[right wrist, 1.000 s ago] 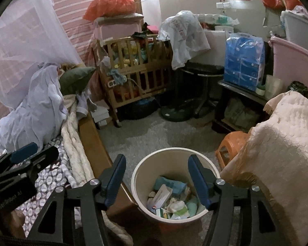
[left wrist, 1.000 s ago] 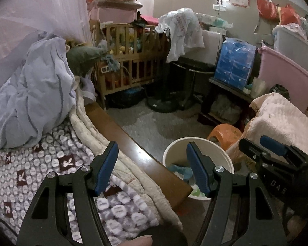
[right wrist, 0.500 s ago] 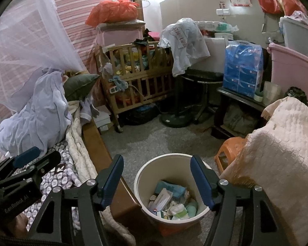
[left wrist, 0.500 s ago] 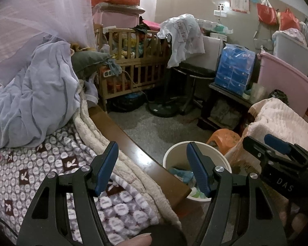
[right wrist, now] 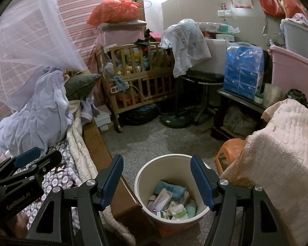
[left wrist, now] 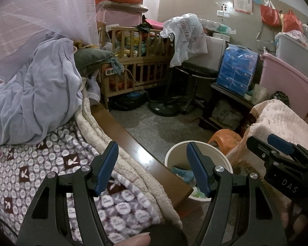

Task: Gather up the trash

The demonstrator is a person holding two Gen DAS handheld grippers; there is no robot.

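Two claws hang empty over a cluttered bedroom, and the step in hand looks like the pause after a drop into the bin.

From the left wrist, the left claw [left wrist: 152, 164] stands about half open with nothing between its blue pads, poised above the patterned blanket [left wrist: 51, 164] and the wooden bed edge [left wrist: 133, 141]. The bin [left wrist: 174, 153] sits on the floor to the right, tucked against that edge, with the right claw [left wrist: 277, 145] showing at the far right.

From the right wrist, the right claw [right wrist: 157, 178] is likewise about half open and holds nothing; its jaws have just been opening. Directly below it the bin [right wrist: 141, 176] already holds trash [right wrist: 170, 201]: wrappers, a small box, crumpled tissue.

No loose trash is plain to see on the bed or floor [right wrist: 145, 141] here. The next move probably calls for turning away to find another piece.
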